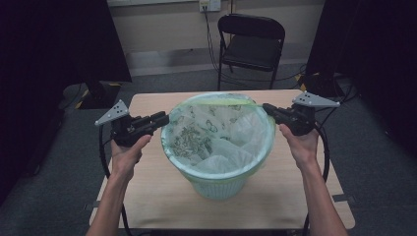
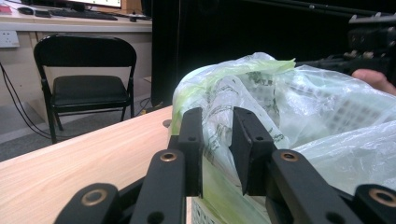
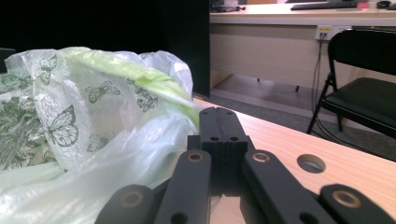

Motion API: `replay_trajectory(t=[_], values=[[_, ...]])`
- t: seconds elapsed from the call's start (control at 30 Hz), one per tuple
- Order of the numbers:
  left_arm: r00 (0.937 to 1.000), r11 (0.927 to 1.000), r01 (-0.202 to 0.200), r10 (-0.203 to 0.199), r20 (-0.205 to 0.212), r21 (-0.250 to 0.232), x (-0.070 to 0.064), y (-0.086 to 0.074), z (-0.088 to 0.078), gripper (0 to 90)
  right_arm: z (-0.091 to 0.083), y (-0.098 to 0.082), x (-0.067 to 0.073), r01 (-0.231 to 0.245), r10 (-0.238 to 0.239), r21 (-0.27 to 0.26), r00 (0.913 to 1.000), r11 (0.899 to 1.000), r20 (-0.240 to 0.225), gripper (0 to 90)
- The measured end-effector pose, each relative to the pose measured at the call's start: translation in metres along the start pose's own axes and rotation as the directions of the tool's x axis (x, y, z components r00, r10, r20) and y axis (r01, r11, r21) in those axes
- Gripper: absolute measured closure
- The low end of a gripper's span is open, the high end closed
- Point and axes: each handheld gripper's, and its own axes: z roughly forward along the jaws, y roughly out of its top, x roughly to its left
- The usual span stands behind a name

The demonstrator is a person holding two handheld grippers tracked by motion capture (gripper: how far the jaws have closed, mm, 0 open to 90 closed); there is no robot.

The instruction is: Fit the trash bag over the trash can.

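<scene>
A pale green bin stands mid-table, lined with a thin translucent bag printed with butterflies. At the bin's left rim my left gripper is open, and in the left gripper view its jaws stand apart with a fold of the bag between them. My right gripper is at the right rim, shut on the bag's green edge, which stretches taut toward it. In the right gripper view its jaws are pressed together where the bag meets them.
The wooden table has bare surface in front of and beside the bin, and a round hole near its right side. A black folding chair stands behind the table. Cables lie on the floor, with dark curtains at both sides.
</scene>
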Motion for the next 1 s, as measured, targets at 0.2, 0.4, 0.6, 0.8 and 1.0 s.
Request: replay_trajectory(t=[0.2,0.4,0.6,0.8,1.0], values=[[1.0,0.9999,-0.008,0.008,0.0,0.01,0.001,0.001,0.001,74.4,0.014,-0.016,-0.004,0.004,-0.004,0.0,0.9992,1.0,-0.038,90.0],[1.0,0.9998,-0.004,0.004,-0.003,0.021,0.005,0.003,0.006,73.3,0.023,-0.019,0.001,0.038,-0.037,0.035,0.9989,0.999,-0.031,79.2],[0.9992,0.9998,0.019,-0.019,0.036,0.006,0.017,0.01,0.016,68.1,0.007,-0.005,-0.009,0.018,-0.018,0.004,0.9995,1.0,0.028,60.7],[0.9996,0.9981,-0.026,0.026,-0.001,0.055,0.014,0.017,0.032,73.5,0.004,0.019,-0.002,0.044,-0.045,-0.05,0.9987,0.998,-0.024,56.7],[0.9997,0.9975,-0.024,0.024,0.005,0.067,0.024,0.023,0.048,80.0,0.022,0.033,0.011,0.128,-0.127,0.005,0.9859,0.992,-0.109,52.7]])
